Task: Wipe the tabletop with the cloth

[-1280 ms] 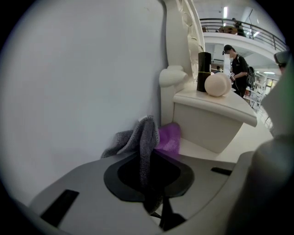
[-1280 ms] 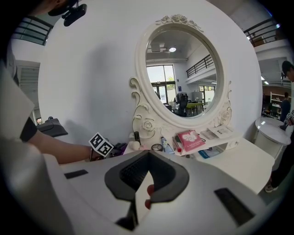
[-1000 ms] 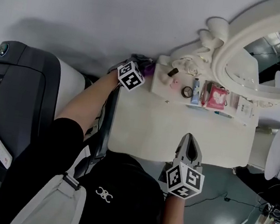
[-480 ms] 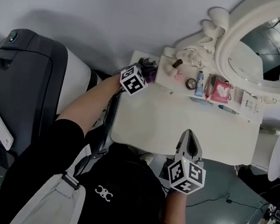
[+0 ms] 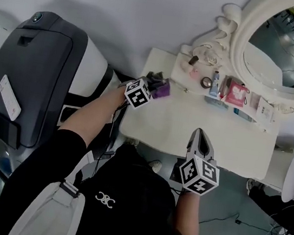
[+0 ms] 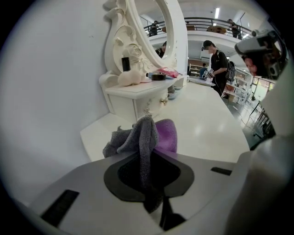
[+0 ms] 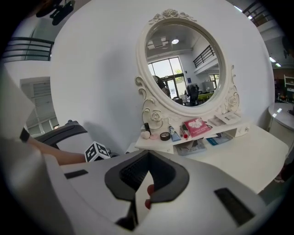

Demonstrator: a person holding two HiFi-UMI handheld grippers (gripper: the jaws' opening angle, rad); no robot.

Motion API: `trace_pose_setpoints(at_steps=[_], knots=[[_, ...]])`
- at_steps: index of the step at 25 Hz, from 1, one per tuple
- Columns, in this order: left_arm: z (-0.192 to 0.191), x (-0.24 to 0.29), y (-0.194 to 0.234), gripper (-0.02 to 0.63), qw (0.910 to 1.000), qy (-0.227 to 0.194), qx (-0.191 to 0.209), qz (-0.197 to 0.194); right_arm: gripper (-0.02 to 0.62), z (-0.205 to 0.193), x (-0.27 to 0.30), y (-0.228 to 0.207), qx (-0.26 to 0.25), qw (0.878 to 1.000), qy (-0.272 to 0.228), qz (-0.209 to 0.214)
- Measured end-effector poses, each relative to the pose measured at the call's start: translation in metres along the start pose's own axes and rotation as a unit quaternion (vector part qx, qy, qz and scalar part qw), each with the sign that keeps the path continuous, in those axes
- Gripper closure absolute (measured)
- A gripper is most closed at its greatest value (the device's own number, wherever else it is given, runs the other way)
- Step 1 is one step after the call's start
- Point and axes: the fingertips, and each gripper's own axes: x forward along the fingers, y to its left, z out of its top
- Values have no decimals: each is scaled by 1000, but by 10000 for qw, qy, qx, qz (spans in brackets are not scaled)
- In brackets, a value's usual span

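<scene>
Left gripper view: left gripper [image 6: 149, 181] pinched shut on the cloth [image 6: 146, 137]; grey folds gripped between the pads, bunched and standing up just past the tips, purple part directly behind the grey; cannot tell whether touching the tabletop [image 6: 206, 124] beyond. Further ahead of the tips, to their left: raised white shelf [image 6: 138, 92] carrying small cosmetic items; above it, ornate oval mirror [image 6: 149, 27] against the pale wall.

Right gripper view: right gripper [image 7: 138, 197] closed, pads together, nothing gripped; well ahead of the tips, same shelf with a pink box [image 7: 196, 126] and tubes beside it; bare tabletop between tips and shelf.

Head view: left tips over the table's far left end, just beside the shelf's left end; right tips over the near edge, well apart from the cloth; to the left of both, off the table, large dark grey machine [image 5: 30, 75]; bare forearm [image 5: 93, 111] behind the left gripper.
</scene>
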Motion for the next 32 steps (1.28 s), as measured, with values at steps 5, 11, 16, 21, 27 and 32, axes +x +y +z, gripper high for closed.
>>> trace_pose_setpoints(at_steps=[5, 11, 16, 21, 27, 32], knots=[[-25, -22, -30, 557, 9997, 48, -250, -33, 591, -1, -1, 7, 23, 9995, -16, 301], [-66, -56, -62, 557, 9980, 132, -623, 59, 591, -6, -3, 18, -14, 9983, 21, 583], [-95, -81, -93, 557, 9968, 277, -751, 80, 591, -7, -3, 25, 13, 9970, 44, 772], [-107, -91, -112, 557, 9956, 362, -856, 98, 591, -7, -3, 32, -27, 9954, 58, 953], [-102, -89, -137, 557, 9965, 423, -642, -317, 591, -9, -5, 34, -47, 9949, 72, 1009], [-90, -81, -171, 557, 9933, 386, -82, -1086, 591, -7, -11, 19, 46, 9967, 2, 812]])
